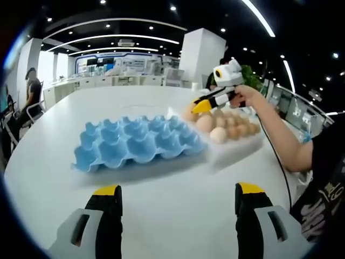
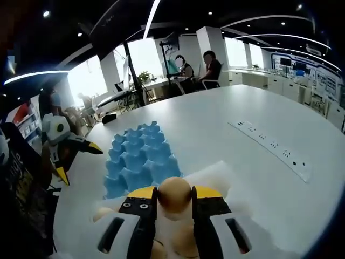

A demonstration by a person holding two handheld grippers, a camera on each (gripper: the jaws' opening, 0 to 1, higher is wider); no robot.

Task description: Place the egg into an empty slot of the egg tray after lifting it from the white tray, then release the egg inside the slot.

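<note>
Between our right gripper [image 2: 174,195] jaws sits one tan egg [image 2: 174,194], clamped above the white foam tray [image 2: 218,174]; left gripper [image 1: 178,198] gapes empty. Lift underway, we judge; next, carry to blue moulded egg tray [image 2: 137,157]

One blue egg tray [image 1: 141,142], all slots empty. One white tray [image 1: 237,141] carrying roughly ten eggs [image 1: 218,134], the exact number unclear. Two tongs: left [image 1: 178,195], right [image 2: 174,195]. One table [image 1: 161,216].
</note>
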